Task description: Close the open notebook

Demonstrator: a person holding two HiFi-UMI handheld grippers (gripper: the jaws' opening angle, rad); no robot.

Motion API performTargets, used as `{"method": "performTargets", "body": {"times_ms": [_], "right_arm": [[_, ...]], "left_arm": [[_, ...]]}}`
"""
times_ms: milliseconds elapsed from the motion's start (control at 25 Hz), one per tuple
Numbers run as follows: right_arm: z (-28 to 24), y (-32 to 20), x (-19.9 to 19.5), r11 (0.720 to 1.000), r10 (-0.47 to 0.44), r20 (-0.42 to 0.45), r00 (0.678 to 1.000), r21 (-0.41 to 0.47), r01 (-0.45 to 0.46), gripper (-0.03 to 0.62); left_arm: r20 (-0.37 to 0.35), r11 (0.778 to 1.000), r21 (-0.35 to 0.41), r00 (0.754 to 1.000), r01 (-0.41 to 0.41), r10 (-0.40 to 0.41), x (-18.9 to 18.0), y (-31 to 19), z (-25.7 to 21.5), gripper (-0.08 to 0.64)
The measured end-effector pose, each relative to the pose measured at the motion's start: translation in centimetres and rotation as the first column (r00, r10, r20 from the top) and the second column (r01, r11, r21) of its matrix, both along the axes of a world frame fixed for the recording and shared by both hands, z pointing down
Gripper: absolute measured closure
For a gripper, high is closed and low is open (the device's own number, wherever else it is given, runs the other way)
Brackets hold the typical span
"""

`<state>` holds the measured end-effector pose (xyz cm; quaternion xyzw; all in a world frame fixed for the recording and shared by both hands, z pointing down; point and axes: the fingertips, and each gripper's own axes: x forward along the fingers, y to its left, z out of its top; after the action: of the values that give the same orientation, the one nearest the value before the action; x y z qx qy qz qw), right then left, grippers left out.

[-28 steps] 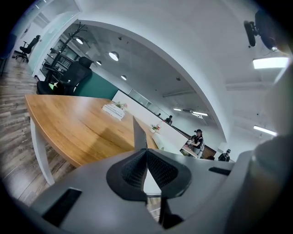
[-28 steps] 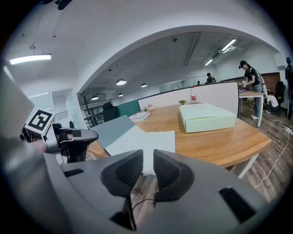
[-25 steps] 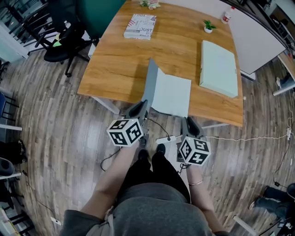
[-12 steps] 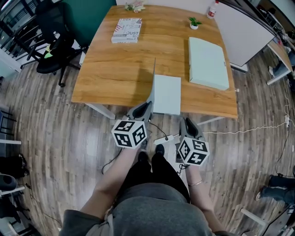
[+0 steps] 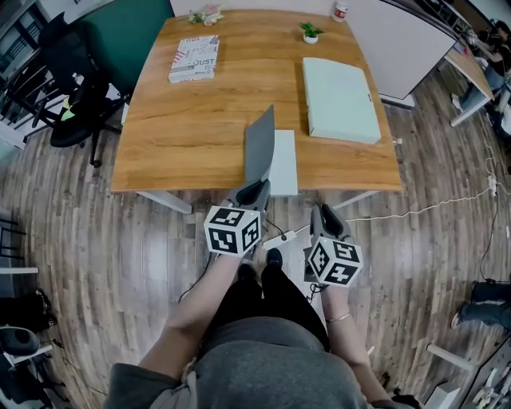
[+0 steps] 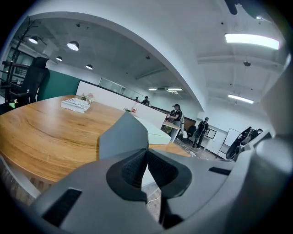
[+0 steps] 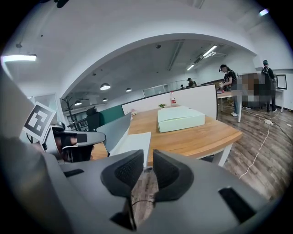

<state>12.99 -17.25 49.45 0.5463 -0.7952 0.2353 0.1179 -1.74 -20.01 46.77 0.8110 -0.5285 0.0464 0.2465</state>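
While pinching the grey cover (image 5: 260, 145) of the notebook (image 5: 285, 164) by its near edge in the left gripper (image 5: 259, 188), with pads pressed flat together on it, holds that cover raised at a steep tilt along the left side of the white page. Carries the right gripper (image 5: 323, 209) just beside, short of the table (image 5: 192, 144) edge, with jaws parted a little and only floor (image 5: 120, 264) showing through the gap; grips nothing there. Places the notebook at the near edge of the wooden table, roughly midway along it, with the white page lying flat on the wood. Farther back and to the right, shows a pale green box (image 5: 339, 100) lying flat, well apart from the notebook. Toward the far left corner, a printed magazine (image 5: 194, 58); along the far edge, a small potted plant (image 5: 310, 32), a bottle (image 5: 341, 10) and some flowers (image 5: 206, 14). Off the table's left side, a black office chair (image 5: 68, 96) on the wood-plank floor.
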Motion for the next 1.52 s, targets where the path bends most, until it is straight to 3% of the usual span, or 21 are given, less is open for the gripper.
{"method": "performTargets", "body": {"times_ms": [480,880,1520], "right_arm": [[0.7,0.1,2.1,0.998,0.056,0.001,0.998,-0.024,-0.056,0.523],[1.3,0.2,3.6,0.995,0.094,0.000,0.996,-0.042,-0.094,0.525],[2.4,-0.3,4.7,0.990,0.119,-0.001,0.993,-0.075,-0.118,0.529]], "left_arm": [[0.117,0.991,-0.084,0.987,-0.105,0.114,3.3,-0.8,2.9,0.529],[0.245,0.972,-0.159,0.947,-0.172,0.208,5.4,-1.2,5.9,0.529],[0.347,0.948,-0.232,0.891,-0.220,0.292,7.1,-1.6,8.3,0.526]]}}
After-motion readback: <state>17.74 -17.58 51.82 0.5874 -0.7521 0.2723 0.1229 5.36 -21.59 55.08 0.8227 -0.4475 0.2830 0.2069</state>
